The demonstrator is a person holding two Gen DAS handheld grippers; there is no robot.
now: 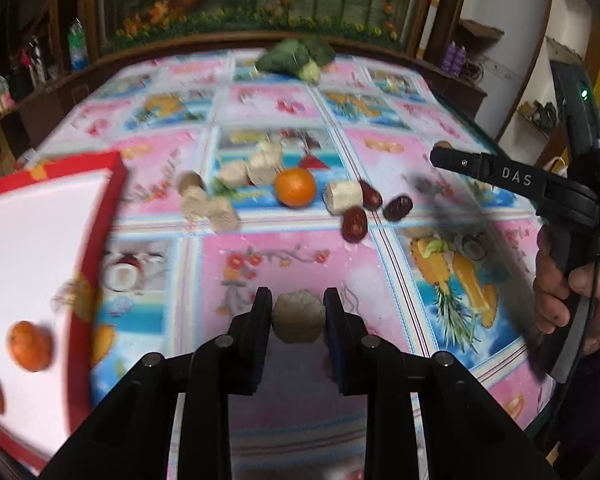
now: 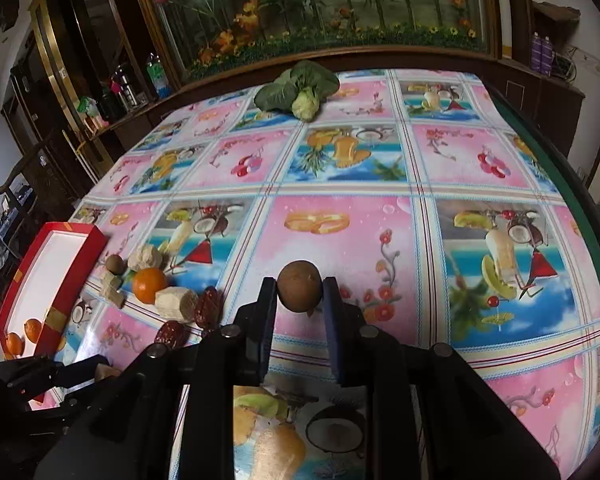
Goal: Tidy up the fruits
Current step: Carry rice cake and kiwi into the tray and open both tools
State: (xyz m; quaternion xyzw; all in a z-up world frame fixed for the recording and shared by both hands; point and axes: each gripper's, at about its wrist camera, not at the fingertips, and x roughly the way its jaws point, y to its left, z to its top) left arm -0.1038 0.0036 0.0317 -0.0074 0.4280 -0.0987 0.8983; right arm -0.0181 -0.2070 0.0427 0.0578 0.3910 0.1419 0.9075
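A fruit-print table (image 2: 340, 240) carries a red tray (image 1: 96, 248) at its left edge, two oranges (image 1: 29, 346) inside; one leafy cabbage (image 2: 300, 90) sits at the far edge; mid-table lie one orange (image 1: 295, 186) and three red dates (image 1: 355, 224); the left gripper (image 1: 298, 316) pinches a pale chunk (image 1: 298, 316); the right gripper (image 2: 300, 292) clamps a brown round fruit (image 2: 300, 292).

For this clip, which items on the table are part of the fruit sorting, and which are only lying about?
Job:
- red box holding two oranges
- loose orange
- red dates
- pale cut chunks
- pale chunk in left gripper
- brown round fruit in right gripper

Lying about:
- leafy green vegetable
- bottles on the side shelf
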